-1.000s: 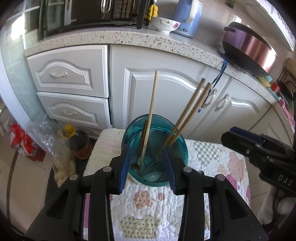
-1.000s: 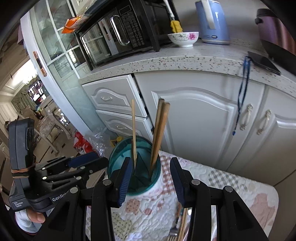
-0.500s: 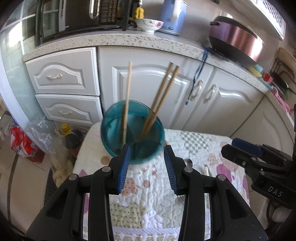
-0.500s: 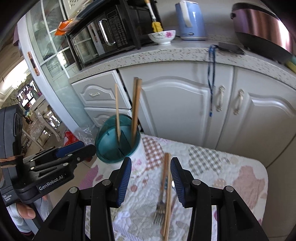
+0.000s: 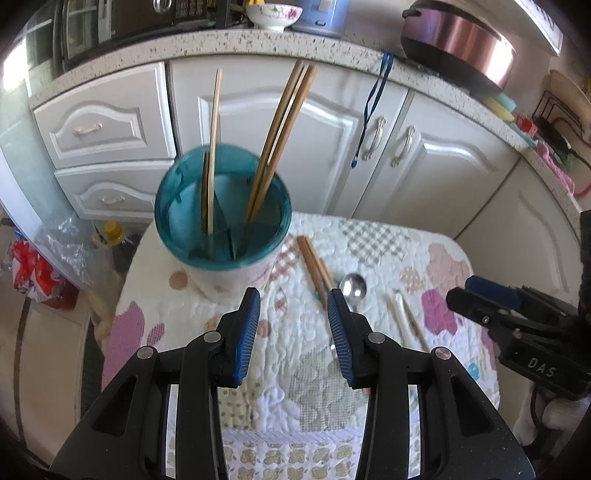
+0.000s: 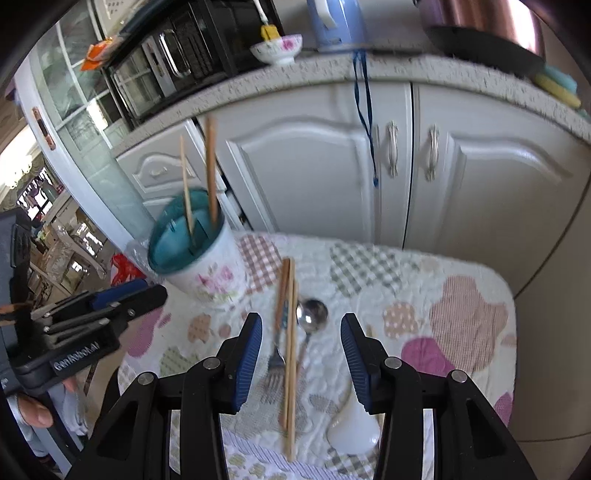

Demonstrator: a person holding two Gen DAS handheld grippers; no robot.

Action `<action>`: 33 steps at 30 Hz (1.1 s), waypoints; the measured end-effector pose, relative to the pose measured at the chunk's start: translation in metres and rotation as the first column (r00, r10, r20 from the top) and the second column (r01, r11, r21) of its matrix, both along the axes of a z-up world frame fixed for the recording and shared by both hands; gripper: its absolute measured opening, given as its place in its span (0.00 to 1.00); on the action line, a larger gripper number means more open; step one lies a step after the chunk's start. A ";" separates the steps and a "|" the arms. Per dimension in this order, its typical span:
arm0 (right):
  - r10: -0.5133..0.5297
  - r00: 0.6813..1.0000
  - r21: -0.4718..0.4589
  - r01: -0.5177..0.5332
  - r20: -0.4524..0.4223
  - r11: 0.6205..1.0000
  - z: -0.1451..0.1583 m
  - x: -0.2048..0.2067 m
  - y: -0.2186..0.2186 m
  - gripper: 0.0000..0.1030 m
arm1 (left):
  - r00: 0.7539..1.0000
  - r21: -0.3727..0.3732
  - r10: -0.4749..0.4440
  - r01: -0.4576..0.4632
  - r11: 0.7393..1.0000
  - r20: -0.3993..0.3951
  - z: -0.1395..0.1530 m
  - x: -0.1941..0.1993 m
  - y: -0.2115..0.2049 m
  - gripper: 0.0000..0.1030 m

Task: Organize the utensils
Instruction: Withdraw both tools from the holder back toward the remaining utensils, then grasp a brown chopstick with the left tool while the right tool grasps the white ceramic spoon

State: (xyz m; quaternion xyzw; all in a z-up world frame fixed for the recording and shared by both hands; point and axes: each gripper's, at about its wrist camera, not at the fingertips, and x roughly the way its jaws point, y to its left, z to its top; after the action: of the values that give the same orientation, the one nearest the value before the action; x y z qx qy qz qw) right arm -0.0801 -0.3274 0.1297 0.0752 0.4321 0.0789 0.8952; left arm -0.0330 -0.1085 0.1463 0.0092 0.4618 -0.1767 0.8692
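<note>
A teal-lined floral utensil holder stands at the left of a quilted table top and holds several chopsticks. Loose on the quilt lie a pair of brown chopsticks, a fork, a metal spoon and a white ceramic spoon. My left gripper is open and empty, just in front of the holder. My right gripper is open and empty, above the loose chopsticks and fork.
The quilted cloth covers a small table in front of white cabinets. On the counter are a microwave, a bowl, a kettle and a pot. Bags and a bottle sit on the floor at left.
Both grippers have pulled back from the holder and stayed open. The right one has swung right, over the loose utensils on the quilt.
</note>
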 end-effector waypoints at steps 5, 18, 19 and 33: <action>0.073 0.992 0.056 -0.068 -0.107 0.996 -0.043 0.009 0.007 0.30 | 0.997 0.015 0.035 -0.034 0.999 -0.066 -0.025 0.002 0.015 0.36; 0.142 0.965 0.042 -0.136 -0.220 0.990 -0.113 0.062 0.055 0.23 | 0.988 0.021 0.081 -0.079 0.997 -0.132 -0.053 0.012 0.038 0.36; 0.135 0.964 0.040 -0.129 -0.229 0.991 -0.116 0.066 0.055 0.23 | 0.987 0.021 0.083 -0.081 0.996 -0.135 -0.054 0.012 0.039 0.36; 0.273 0.908 0.193 -0.220 -0.319 0.956 -0.132 0.034 0.067 0.06 | 0.979 0.015 0.094 -0.093 0.996 -0.181 -0.072 0.017 0.046 0.36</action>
State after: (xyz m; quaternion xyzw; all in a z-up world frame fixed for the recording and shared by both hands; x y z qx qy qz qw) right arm -0.0465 -0.2602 -0.0020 0.1008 0.5795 0.2103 0.7809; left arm -0.0160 -0.0624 0.0739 -0.0257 0.5394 -0.1343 0.8308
